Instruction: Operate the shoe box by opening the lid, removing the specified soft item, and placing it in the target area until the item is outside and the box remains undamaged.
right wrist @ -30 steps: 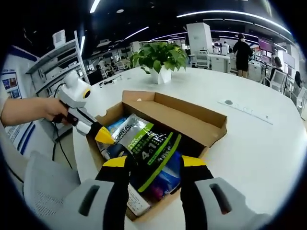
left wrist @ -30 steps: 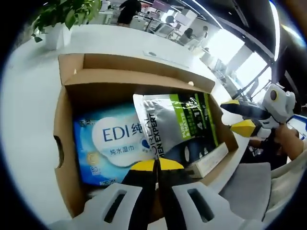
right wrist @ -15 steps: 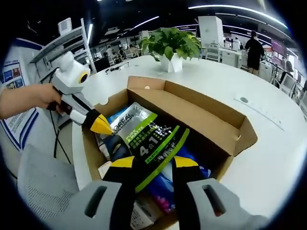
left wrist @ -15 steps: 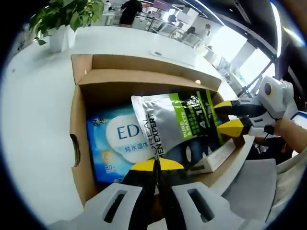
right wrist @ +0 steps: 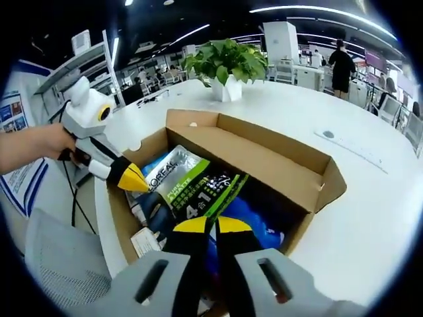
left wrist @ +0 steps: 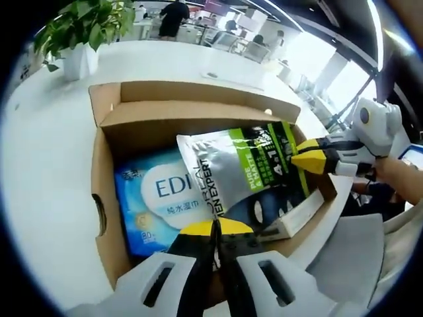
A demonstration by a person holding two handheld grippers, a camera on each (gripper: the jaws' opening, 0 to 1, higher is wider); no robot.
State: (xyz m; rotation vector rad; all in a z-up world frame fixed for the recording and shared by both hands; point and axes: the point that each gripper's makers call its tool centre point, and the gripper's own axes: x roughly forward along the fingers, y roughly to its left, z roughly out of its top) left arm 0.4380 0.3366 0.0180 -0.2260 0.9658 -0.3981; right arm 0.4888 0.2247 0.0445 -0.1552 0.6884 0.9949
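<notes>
Inside open box [left wrist: 106, 198]: one pouch [left wrist: 231, 168] pinched by both tongs, left [left wrist: 213, 228], right [right wrist: 211, 226]; one wipes pack [left wrist: 152, 205].

I see the open shoe box [right wrist: 291, 173] on the table [right wrist: 370, 211], a potted plant [right wrist: 225, 66] behind it. Inside, the pouch [left wrist: 241, 173] lies on a wipes pack [left wrist: 158, 205]. My left gripper [left wrist: 213, 228] and right gripper [right wrist: 211, 225] pinch the pouch from opposite ends.

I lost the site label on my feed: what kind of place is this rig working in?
Probably an open-plan office: a big white table with a potted green plant, rows of desks under strip ceiling lights, and people standing behind.
</notes>
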